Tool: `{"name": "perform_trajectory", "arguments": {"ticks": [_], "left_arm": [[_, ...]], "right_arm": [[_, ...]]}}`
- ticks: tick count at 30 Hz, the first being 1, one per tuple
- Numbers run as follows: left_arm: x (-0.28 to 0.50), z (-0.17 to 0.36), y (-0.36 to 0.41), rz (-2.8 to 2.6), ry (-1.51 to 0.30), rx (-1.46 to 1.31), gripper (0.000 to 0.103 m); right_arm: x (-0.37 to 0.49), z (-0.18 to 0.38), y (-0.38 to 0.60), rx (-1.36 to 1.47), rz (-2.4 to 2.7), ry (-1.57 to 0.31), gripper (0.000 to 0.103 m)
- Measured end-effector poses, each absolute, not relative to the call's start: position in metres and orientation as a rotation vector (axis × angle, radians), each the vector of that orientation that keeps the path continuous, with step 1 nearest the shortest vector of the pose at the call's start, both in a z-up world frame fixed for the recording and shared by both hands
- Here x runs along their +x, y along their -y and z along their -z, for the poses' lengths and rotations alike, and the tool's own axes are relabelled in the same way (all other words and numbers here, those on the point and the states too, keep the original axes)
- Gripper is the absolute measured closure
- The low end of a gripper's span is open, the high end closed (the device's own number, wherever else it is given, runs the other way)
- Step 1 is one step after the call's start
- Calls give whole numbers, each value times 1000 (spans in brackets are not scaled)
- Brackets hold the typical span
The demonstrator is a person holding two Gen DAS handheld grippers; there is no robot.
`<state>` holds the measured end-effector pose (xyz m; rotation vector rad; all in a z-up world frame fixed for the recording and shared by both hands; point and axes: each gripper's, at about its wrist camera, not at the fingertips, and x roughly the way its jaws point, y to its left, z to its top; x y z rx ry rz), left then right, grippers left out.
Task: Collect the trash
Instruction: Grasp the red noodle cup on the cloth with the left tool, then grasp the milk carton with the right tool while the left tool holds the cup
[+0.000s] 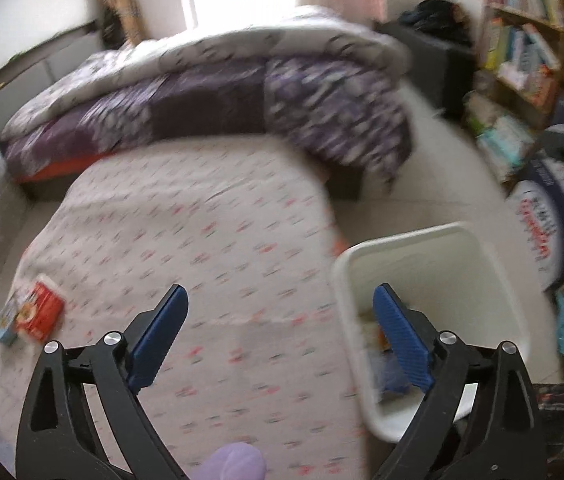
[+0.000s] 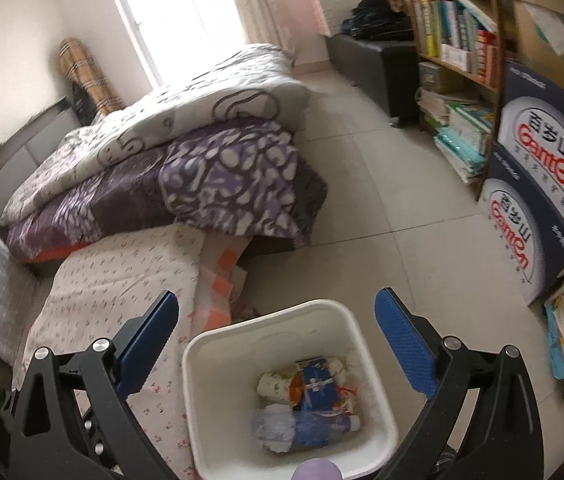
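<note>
Bedroom, tiled floor, bed with floral sheet (image 1: 201, 240). Left tongs (image 1: 279, 338) spread, nothing between, over sheet edge beside white bin (image 2: 282, 380). Right tongs (image 2: 277, 344) spread, empty, above bin. Wrappers and a bottle (image 2: 310, 424) lie inside. Red packet (image 1: 39, 312) remains on sheet, far left.

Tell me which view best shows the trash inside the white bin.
The right wrist view: it looks down into the white bin, showing the wrappers and crumpled bits on its bottom. The left wrist view is blurred, with a finger covering most of the contents.
</note>
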<state>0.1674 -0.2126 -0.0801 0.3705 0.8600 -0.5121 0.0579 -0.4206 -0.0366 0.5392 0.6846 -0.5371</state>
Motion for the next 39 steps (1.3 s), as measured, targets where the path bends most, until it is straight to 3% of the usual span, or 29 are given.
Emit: {"name": "perform_trajectory", "arguments": {"ticks": [15, 23, 27, 28, 31, 35, 39], "left_arm": [[322, 134, 62, 82, -1003, 578, 11], [380, 158, 3, 48, -1105, 517, 12], [380, 170, -8, 127, -1136, 501, 23], [378, 168, -10, 146, -1140, 487, 38], [371, 163, -19, 171, -1155, 448, 61], [348, 144, -36, 209, -1137, 380, 64], [323, 88, -75, 198, -1057, 186, 64]], "right_arm": [[131, 59, 345, 458, 384, -821, 7], [161, 72, 318, 419, 340, -882, 7], [174, 78, 303, 399, 318, -905, 7], [178, 80, 298, 397, 312, -912, 7], [186, 85, 290, 405, 299, -923, 7], [200, 89, 268, 367, 255, -922, 7], [229, 91, 221, 218, 117, -921, 7]]}}
